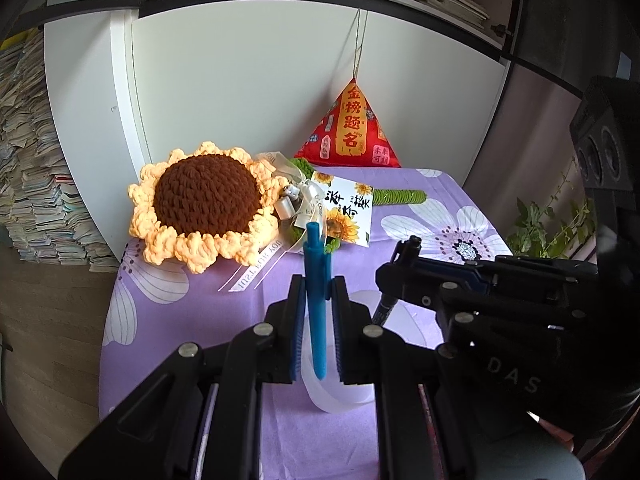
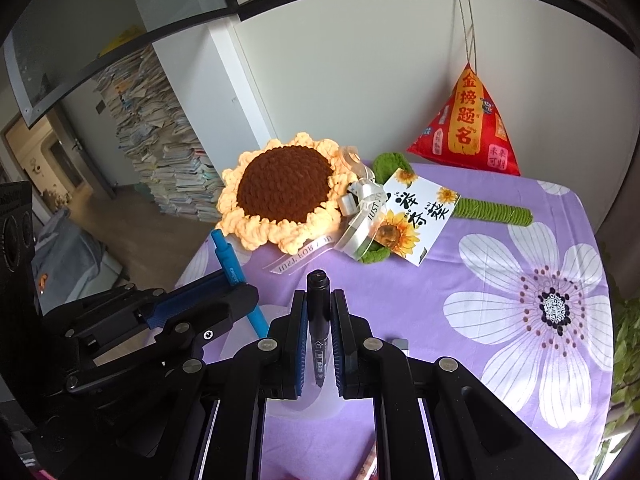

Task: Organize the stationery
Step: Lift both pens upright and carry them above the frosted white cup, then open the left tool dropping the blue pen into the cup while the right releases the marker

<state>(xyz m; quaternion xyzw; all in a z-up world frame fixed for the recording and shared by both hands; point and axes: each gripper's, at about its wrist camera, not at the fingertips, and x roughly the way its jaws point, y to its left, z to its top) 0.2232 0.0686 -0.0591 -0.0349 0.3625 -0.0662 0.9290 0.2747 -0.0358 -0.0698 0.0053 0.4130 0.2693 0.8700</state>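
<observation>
Blue pen (image 1: 316,300): upright, clamped in the left gripper (image 1: 318,292), just in front of the crochet sunflower (image 1: 206,208).
Black marker (image 2: 319,320): clenched by the right gripper (image 2: 319,304), in front of the sunflower's gift card (image 2: 416,212).
Surface: purple floral tablecloth (image 2: 500,320).

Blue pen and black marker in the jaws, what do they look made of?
Blue pen: looks like smooth matte plastic, uniform colour, moulded clip. Black marker: probably glossy plastic with a printed white label, slight sheen; a metal body can't be ruled out.
</observation>
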